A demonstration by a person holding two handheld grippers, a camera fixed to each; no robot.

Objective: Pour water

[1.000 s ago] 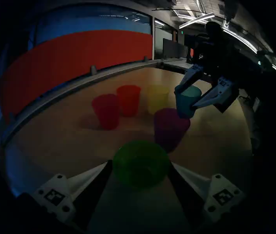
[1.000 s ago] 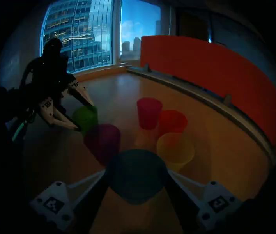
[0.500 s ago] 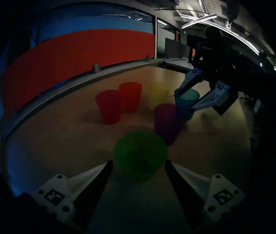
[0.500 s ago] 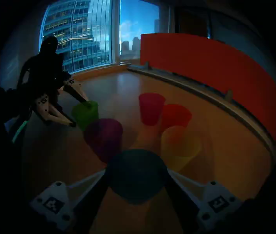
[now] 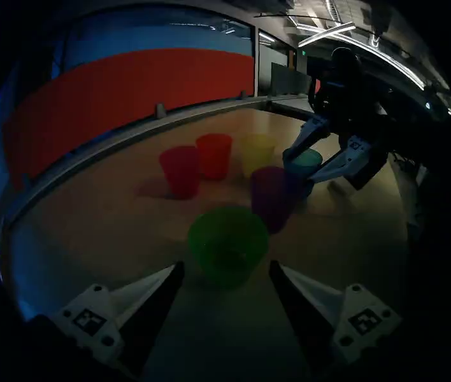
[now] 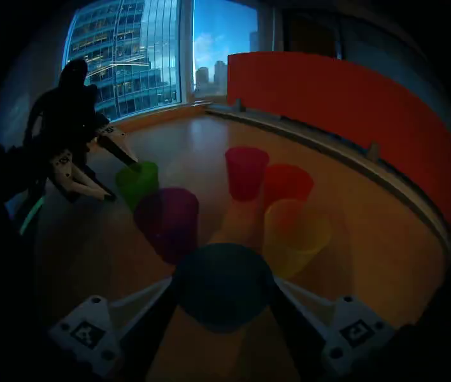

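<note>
A green cup point(image 5: 227, 245) stands on the wooden table point(image 5: 98, 223) just ahead of my left gripper point(image 5: 225, 270), whose fingers are open and apart from the cup. In the right gripper view that left gripper point(image 6: 125, 181) has its tips at the green cup point(image 6: 137, 183). My right gripper point(image 6: 222, 283) is shut on a teal cup point(image 6: 222, 286). In the left gripper view the right gripper point(image 5: 300, 167) holds the teal cup point(image 5: 303, 164) low behind a purple cup point(image 5: 271, 197). The light is too dim to tell whether any cup holds water.
A pink cup point(image 5: 181, 170), a red cup point(image 5: 214, 155) and a yellow cup point(image 5: 256, 153) stand in a cluster mid-table. A red partition point(image 5: 130, 89) runs along the table's far edge. The person point(image 6: 66, 121) holding the grippers is a dark silhouette before bright windows point(image 6: 130, 57).
My left gripper has drawn back from the green cup, which now sits farther ahead of its fingertips. The right gripper has come lower with the teal cup, beside the purple one.
</note>
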